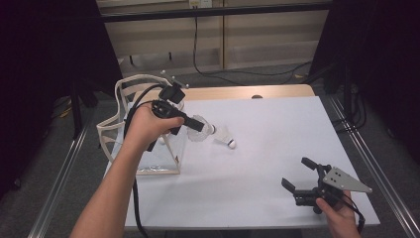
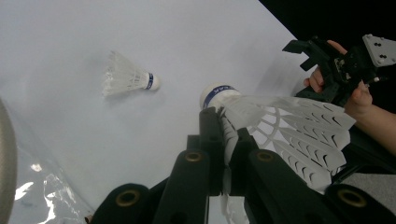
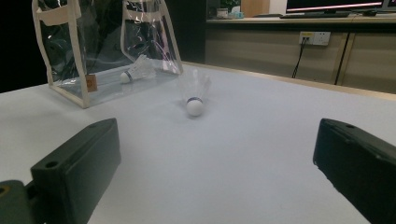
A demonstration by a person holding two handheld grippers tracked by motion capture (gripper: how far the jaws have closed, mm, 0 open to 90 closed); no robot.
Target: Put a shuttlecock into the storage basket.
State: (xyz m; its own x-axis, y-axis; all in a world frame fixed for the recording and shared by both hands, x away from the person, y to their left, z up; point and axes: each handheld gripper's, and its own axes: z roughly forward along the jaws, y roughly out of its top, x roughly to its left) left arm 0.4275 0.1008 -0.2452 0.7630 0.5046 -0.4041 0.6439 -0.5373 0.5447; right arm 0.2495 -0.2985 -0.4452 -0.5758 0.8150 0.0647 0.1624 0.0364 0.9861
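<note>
My left gripper (image 1: 190, 126) is shut on the feather skirt of a white shuttlecock (image 1: 199, 130), held just right of a clear bag (image 1: 119, 99). In the left gripper view the black jaws (image 2: 224, 121) pinch its feathers (image 2: 289, 126), cork end pointing away. A second shuttlecock (image 1: 226, 137) lies on its side on the white table (image 1: 277, 124), close beside the held one; it is also in the left gripper view (image 2: 128, 79) and the right gripper view (image 3: 194, 95). My right gripper (image 1: 295, 172) rests open and empty near the table's front right; its jaws (image 3: 217, 140) stand wide apart.
The clear bag (image 3: 107, 46) with cream trim and handles stands at the table's left edge, and another shuttlecock (image 3: 135, 71) lies inside it. A corner of its plastic (image 2: 42, 186) is beside the left jaws. Dark floor and metal rails surround the table.
</note>
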